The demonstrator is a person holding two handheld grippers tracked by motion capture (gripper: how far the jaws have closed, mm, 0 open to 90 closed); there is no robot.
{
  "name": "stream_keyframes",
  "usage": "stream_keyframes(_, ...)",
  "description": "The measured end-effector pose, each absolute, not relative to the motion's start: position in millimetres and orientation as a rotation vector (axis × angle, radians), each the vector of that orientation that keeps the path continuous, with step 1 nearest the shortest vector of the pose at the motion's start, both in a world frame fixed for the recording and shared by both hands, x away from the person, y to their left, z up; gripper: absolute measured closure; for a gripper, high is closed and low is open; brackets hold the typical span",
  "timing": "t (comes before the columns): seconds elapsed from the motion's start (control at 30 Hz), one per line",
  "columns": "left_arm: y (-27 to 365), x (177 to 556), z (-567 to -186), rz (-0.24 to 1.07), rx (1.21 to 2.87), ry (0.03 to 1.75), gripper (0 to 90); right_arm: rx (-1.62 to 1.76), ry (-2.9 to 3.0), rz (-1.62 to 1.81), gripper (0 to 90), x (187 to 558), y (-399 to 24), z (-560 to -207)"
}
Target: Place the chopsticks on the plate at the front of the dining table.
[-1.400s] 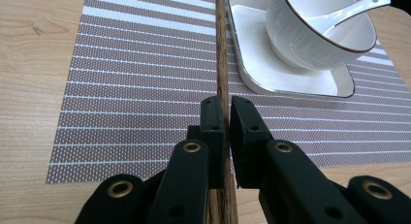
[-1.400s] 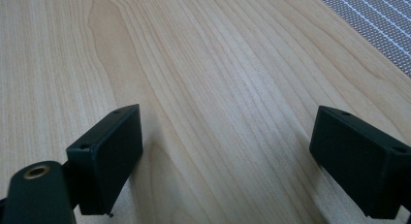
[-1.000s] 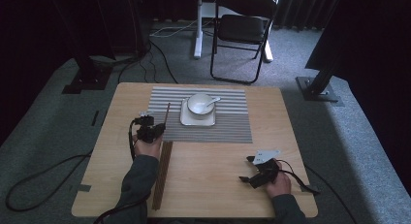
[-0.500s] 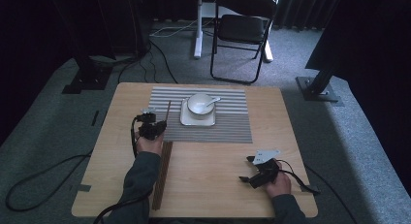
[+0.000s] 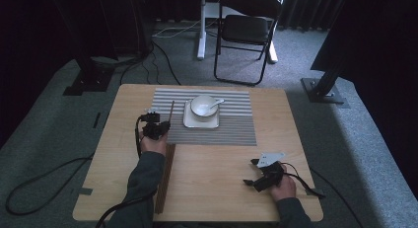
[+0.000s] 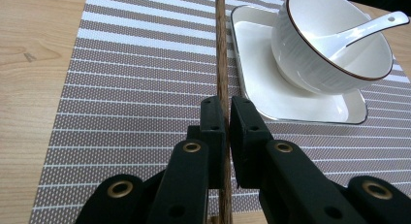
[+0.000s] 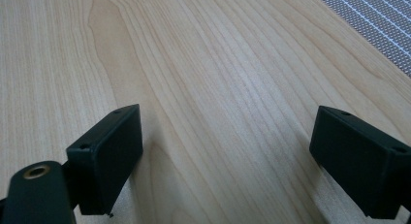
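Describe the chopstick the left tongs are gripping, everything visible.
The chopstick is a long, thin, dark brown stick that looks like wood, straight and plain. The left tongs are shut on it, jaws pinching either side. It runs lengthwise away from the person over the striped placemat, just left of the white square plate, close to its edge; contact with the plate cannot be told. In the high view its far end points toward the placemat's far edge.
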State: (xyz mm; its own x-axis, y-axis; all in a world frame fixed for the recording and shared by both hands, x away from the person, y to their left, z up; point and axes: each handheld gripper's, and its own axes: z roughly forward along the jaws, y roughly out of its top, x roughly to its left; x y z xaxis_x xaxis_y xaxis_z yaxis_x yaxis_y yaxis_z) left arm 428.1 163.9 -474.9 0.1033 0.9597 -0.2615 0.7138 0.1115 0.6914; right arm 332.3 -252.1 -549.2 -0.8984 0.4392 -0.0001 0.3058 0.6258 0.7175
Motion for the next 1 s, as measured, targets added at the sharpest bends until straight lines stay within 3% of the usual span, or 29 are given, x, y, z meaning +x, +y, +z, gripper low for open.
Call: stream_keyframes(1.0,145.9,443.4,-478.0,0.394,1.653,1.664,84.6,0.618,2.672,1.130,11.1,332.3,-252.2,-549.2)
